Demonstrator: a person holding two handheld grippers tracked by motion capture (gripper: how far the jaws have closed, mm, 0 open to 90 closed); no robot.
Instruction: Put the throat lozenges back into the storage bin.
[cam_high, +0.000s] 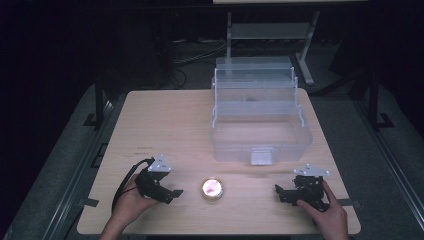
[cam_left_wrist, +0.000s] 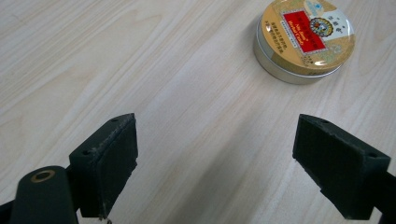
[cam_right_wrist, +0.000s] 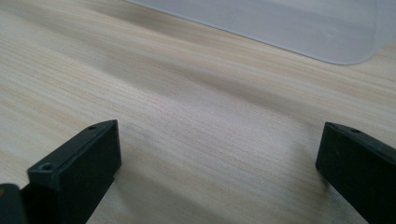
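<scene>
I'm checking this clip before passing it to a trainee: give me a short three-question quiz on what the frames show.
1. True or false: the left tongs are shut on the round tin.
2. Multiple choice: the clear plastic box stands (A) on the far right part of the table, lid open; (B) between the two tongs; (C) on the floor.
3. Fill in: the tin lies between the left tongs and the ____ tongs.

Key
1. False: the jaws stand wide apart and the tin lies ahead of them, untouched.
2. A.
3. Right; they too are open, over bare wood.
</scene>
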